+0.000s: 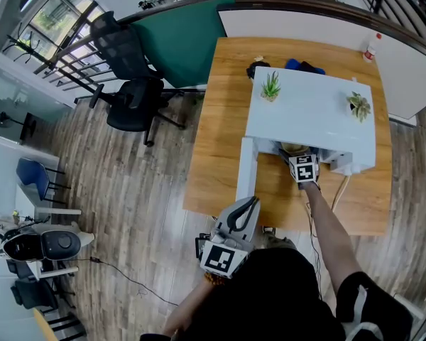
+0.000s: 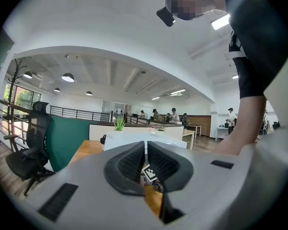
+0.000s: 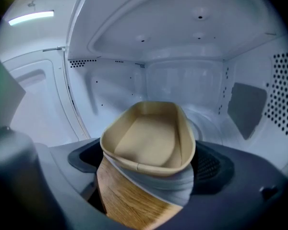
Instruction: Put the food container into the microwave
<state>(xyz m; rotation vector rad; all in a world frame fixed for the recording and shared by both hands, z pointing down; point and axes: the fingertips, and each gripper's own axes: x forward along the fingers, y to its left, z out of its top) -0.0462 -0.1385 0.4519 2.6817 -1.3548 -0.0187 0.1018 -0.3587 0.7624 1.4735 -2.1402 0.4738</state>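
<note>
The right tongs (image 3: 149, 169) gripped the near end of the tan food container (image 3: 146, 138), and its long side pointed straight into the open microwave (image 3: 182, 80). I could not tell if it touched the microwave floor. The left tongs (image 2: 145, 157) were squeezed together on nothing, well back from the desk (image 1: 220, 119)
</note>
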